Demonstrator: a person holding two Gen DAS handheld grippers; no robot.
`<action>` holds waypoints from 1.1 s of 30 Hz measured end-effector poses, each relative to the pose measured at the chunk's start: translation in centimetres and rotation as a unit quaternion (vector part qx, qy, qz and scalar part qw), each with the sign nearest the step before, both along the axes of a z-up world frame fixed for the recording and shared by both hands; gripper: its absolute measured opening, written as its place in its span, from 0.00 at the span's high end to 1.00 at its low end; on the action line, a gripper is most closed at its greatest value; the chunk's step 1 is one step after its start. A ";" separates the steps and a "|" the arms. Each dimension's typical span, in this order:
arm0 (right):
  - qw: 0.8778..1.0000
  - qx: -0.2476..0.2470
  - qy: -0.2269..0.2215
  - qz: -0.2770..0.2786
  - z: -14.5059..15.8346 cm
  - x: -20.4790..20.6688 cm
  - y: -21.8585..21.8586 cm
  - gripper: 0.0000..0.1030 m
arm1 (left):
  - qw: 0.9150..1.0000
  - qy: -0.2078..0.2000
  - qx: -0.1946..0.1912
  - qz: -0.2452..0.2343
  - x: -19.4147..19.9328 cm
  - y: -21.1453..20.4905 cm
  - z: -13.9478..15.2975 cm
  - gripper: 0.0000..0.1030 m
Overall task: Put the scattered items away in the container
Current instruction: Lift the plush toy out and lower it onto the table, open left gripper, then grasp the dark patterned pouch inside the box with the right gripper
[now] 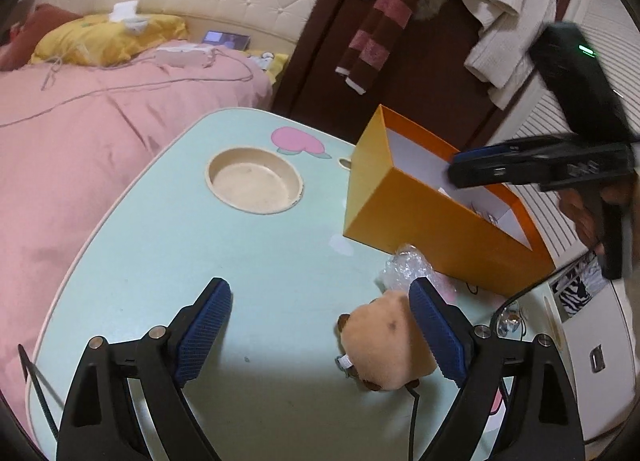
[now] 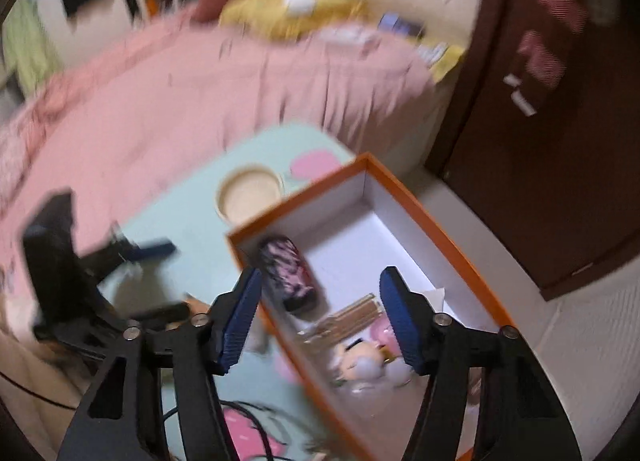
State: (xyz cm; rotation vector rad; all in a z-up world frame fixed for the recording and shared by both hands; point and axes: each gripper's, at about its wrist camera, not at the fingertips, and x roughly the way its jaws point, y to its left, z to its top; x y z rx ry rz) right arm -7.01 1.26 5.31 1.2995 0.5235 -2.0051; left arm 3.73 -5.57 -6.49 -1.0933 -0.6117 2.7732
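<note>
A pink quilt (image 1: 100, 133) and yellow pillow (image 1: 108, 39) cover the bed.

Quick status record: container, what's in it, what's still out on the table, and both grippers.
container: orange box, open top, on the mint table
inside: dark can, lying down, plus small blurred items
still out: tan plush toy and crinkled plastic wrap, beside the box
left gripper: open, toy against one pad
right gripper: open, empty, over the box

Blurred, covered and cut-off parts around the two tools

Right wrist view smeared throughout; small items heaped in the orange box (image 2: 404, 197) beneath its fingers unreadable; plush toy's (image 1: 390, 345) far side hidden behind the left tool's right pad (image 1: 438, 331); crinkled plastic wrap (image 1: 404, 267) partly covered beyond it.
</note>
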 end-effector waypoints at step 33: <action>0.984 0.025 -0.171 0.030 -6.2 -5.3 -2.4 0.62 | 1.000 0.003 0.007 -0.009 -0.1 -0.4 0.0 0.10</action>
